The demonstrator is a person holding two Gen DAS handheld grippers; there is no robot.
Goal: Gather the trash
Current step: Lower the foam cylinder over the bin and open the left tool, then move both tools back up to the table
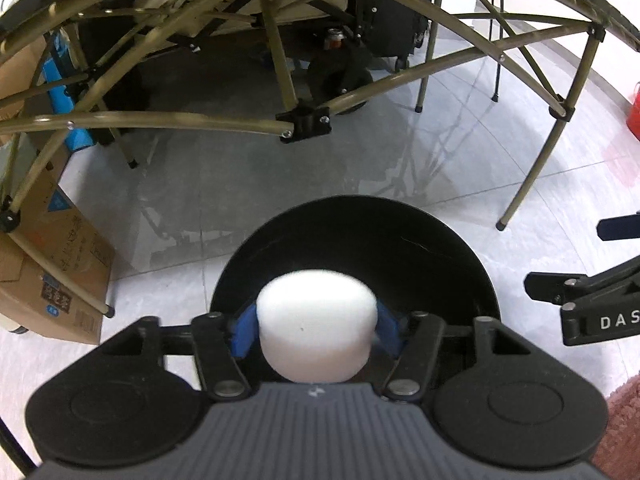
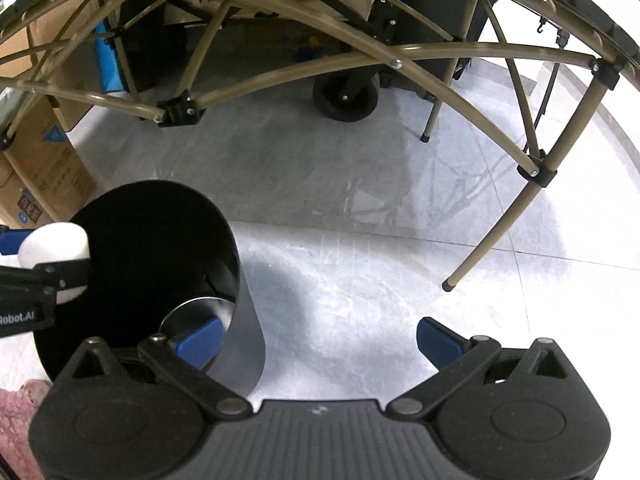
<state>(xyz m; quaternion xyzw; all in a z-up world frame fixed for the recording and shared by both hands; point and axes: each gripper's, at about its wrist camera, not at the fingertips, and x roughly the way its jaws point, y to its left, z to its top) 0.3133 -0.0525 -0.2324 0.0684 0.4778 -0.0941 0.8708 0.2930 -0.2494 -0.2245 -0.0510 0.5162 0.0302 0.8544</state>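
- A white cup [image 1: 316,332], seemingly upside down, is seen between the blue pads [image 1: 244,330] of the left tongs [image 1: 316,334], directly over the mouth of the black bin [image 1: 452,252].
- In the left wrist view the pads sit at the cup's sides; whether they press on it cannot be told, and the cup's edges are blurred.
- The cup is presumably kept over the opening so that, once let go, it falls inside and not onto the floor.
- In the right wrist view the same cup [image 2: 54,246] is seen at the bin's [image 2: 160,220] near-left rim, level with the top edge and not yet down inside.
- The right tongs [image 2: 318,338] are spread wide with nothing between them; their left pad [image 2: 200,338] lies over the bin's mouth, their right pad [image 2: 438,338] over bare floor.
- They are judged to be waiting beside the bin, kept out of the cup's way.
- A shiny disc [image 2: 196,314], perhaps the bare bottom or a lid, shows deep in the bin just ahead of the right tongs.
- The bin stands on a glossy, pale grey tiled floor [image 1: 248,184], which reflects the frame above.
- Ahead of both tongs stands a table's folding underframe of olive tubes [image 1: 160,120] with black joints.
- Beyond it are a black wheeled cart [image 2: 346,96] and, to the left, cardboard boxes [image 1: 60,240].
- A pink rug's [image 1: 624,420] edge lies at the near right of the left tongs.
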